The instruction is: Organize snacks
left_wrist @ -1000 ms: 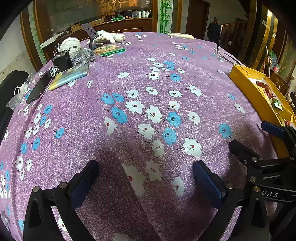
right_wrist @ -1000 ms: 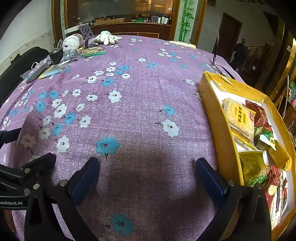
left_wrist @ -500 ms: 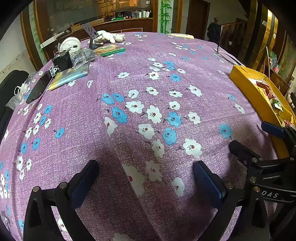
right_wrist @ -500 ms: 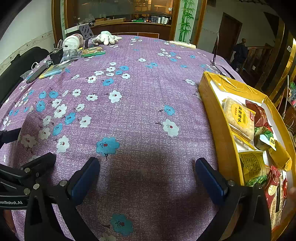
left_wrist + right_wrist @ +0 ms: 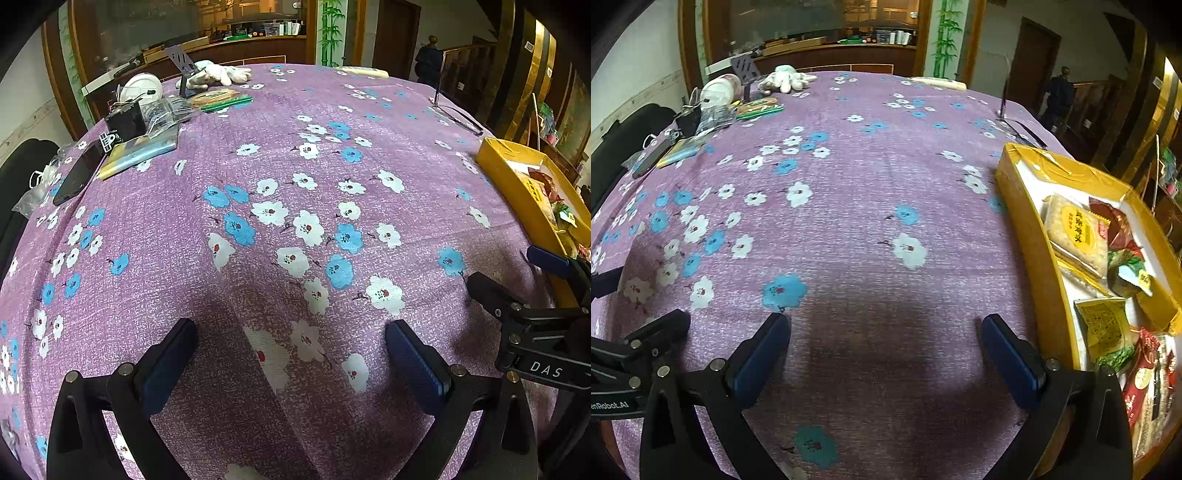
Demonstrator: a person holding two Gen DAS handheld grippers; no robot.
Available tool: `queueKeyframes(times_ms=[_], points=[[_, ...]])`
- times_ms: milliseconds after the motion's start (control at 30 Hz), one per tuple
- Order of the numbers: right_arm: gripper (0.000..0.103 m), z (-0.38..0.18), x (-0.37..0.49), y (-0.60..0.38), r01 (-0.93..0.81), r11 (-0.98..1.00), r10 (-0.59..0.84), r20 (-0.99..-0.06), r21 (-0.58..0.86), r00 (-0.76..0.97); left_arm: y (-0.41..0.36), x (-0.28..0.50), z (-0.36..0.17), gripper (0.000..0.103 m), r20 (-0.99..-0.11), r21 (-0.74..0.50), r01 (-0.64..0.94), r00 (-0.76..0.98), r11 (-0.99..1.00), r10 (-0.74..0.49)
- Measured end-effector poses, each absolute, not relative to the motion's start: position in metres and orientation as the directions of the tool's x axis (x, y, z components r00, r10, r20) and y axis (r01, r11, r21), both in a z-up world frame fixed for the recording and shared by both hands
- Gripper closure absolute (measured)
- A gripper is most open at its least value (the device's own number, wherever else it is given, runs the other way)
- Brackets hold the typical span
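Far beyond the left finger of the left gripper (image 5: 288,354), at the back edge of the surface (image 5: 280,147), lies a cluster of odd items: a dark phone (image 5: 79,177), a shiny flat packet (image 5: 138,153), a white round container (image 5: 140,86) and a pair of white gloves (image 5: 218,74). The left gripper's fingers stand wide apart with nothing between them, low over the purple flowered cloth. Just to the right of its right finger the right gripper (image 5: 882,350) shows from the side; its own fingers are likewise spread wide and empty above bare cloth.

Just beside the right gripper's right finger, on its outer side and running forward, sits the yellow tray (image 5: 1038,236) holding the snacks. Inside it, furthest ahead, a cracker pack (image 5: 1075,232) with a yellow round label lies next to a red packet (image 5: 1115,221). Nearer the finger come a green-and-white packet (image 5: 1130,273), then a yellow-green packet (image 5: 1104,328), and nearest, at the right edge of the view, red-and-white wrappers (image 5: 1145,380). The tray's left wall stands between the finger and the snacks.
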State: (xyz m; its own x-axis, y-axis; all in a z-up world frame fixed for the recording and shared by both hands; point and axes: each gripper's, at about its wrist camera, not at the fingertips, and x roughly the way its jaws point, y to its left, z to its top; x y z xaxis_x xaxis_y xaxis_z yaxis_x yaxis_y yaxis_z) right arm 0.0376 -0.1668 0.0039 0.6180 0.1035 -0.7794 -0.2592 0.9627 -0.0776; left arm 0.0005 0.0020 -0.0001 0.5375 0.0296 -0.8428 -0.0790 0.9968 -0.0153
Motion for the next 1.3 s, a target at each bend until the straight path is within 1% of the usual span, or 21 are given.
queueKeyframes(times_ms=[300,867,1133,1200,1267,1300], points=[[0.001,0.003,0.037,-0.167,-0.262,0.962,0.111,-0.780,-0.070,0.616,0.004,0.002,-0.001,0.000,-0.843,-0.011,-0.118,0.535,0.993,0.054],[0.001,0.003,0.038,-0.167,-0.264,0.962,0.110,-0.779,-0.074,0.617,0.002,0.002,-0.001,0.000,-0.844,-0.012,-0.122,0.534,0.992,0.055],[0.000,0.004,0.038,-0.170,-0.320,0.944,0.142,-0.780,-0.078,0.610,0.002,0.002,-0.001,0.000,-0.844,-0.012,-0.122,0.534,0.992,0.055],[0.000,0.005,0.036,-0.175,-0.288,0.953,0.113,-0.778,-0.091,0.618,0.002,0.002,-0.001,0.000,-0.844,-0.012,-0.122,0.534,0.992,0.055],[0.000,0.008,0.032,-0.178,-0.223,0.964,0.034,-0.767,-0.143,0.640,0.002,0.002,-0.001,0.000,-0.844,-0.012,-0.122,0.534,0.992,0.055],[0.000,0.009,0.032,-0.177,-0.215,0.964,0.022,-0.763,-0.154,0.646,0.002,0.002,-0.001,0.000,-0.844,-0.012,-0.122,0.534,0.992,0.055]])
